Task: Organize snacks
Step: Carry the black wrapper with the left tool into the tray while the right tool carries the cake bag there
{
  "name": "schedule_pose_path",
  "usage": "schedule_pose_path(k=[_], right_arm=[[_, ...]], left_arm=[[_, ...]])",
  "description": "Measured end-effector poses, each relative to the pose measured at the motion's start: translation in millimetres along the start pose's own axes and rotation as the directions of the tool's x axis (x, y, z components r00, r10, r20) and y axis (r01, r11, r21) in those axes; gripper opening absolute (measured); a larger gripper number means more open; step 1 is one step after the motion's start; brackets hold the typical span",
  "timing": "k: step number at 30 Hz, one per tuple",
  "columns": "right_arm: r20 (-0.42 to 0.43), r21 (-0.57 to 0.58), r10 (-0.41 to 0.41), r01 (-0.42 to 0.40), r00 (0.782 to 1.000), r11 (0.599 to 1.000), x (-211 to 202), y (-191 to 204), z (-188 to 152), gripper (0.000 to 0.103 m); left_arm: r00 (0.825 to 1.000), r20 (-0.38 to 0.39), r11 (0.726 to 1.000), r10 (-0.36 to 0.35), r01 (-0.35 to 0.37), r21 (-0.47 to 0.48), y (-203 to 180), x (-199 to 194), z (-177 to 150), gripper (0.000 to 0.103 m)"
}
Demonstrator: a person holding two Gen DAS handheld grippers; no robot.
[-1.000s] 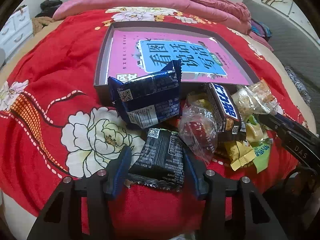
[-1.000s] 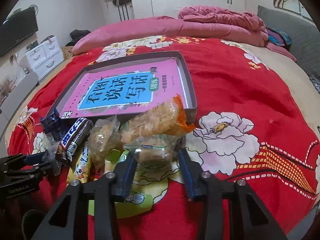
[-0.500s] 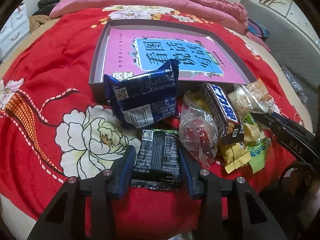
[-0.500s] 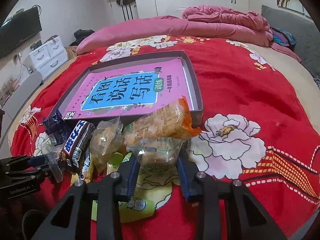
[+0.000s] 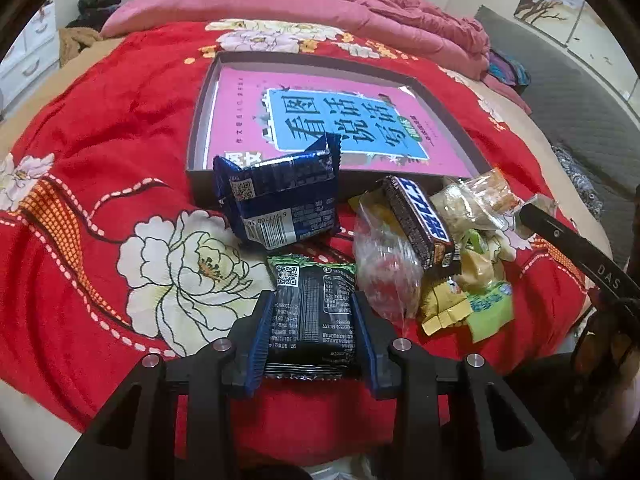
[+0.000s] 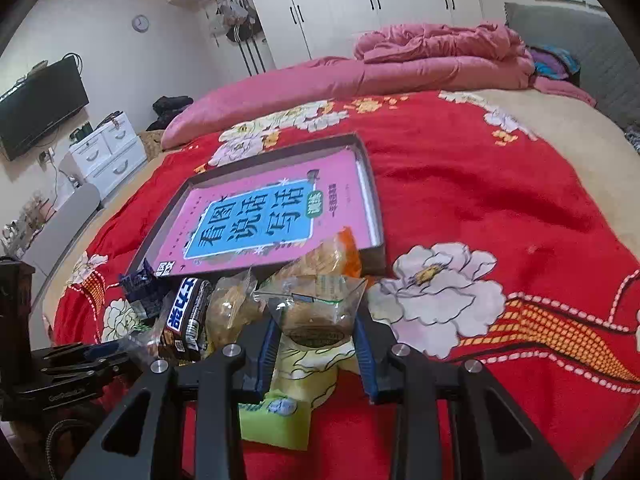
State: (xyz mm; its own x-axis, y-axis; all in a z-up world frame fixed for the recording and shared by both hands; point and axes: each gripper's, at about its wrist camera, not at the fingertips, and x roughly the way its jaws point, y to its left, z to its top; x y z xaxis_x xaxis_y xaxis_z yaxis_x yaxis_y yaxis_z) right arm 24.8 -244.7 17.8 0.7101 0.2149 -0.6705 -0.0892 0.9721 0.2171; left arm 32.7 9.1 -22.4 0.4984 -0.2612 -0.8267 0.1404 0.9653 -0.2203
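Crinkly black packet (image 5: 313, 316) clamped by left gripper (image 5: 313, 338); right gripper (image 6: 316, 342) pinches clear pouch (image 6: 318, 312) (glossy).

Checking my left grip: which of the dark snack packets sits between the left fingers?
The black packet with green top edge, QR code up, flanked by the left gripper. The blue packet lies farther off, by the tray.

Both fisheye views are evenly lit by soft indoor light, with only faint shadows on the red floral fleece blanket (image 5: 120, 128). Straight lines bow strongly toward the dark circular vignette at the frame edges. Glare sheens the glossy pink book cover (image 5: 408, 92) and the clear plastic snack bag (image 6: 320, 308); distant white wardrobe doors (image 6: 360, 8) appear soft.
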Motion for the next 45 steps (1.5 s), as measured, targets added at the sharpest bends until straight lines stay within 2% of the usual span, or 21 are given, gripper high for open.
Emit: schedule_pose_path(k=[8, 18, 41, 45], right_arm=[[0.045, 0.015, 0.002, -0.003, 0.999, 1.0, -9, -4, 9, 0.035], [0.082, 0.019, 0.02, -0.021, 0.996, 1.0, -13, 2, 20, 0.035], [0.131, 0.031, 0.078, -0.083, 0.988, 0.996, -6, 14, 45, 0.035], [0.135, 0.027, 0.078, -0.083, 0.988, 0.996, -3, 17, 50, 0.035]], left_arm=[[0.996, 0.088, 1.0, 0.024, -0.023, -0.013, 0, -27, 2, 0.039], [0.981, 0.196, 0.997, 0.012, 0.003, -0.074, 7, -48, 20, 0.039], [0.965, 0.263, 0.994, -0.013, 0.041, -0.103, -12, -43, 67, 0.039], [0.963, 0.268, 0.995, -0.001, 0.026, -0.093, -16, -39, 74, 0.039]])
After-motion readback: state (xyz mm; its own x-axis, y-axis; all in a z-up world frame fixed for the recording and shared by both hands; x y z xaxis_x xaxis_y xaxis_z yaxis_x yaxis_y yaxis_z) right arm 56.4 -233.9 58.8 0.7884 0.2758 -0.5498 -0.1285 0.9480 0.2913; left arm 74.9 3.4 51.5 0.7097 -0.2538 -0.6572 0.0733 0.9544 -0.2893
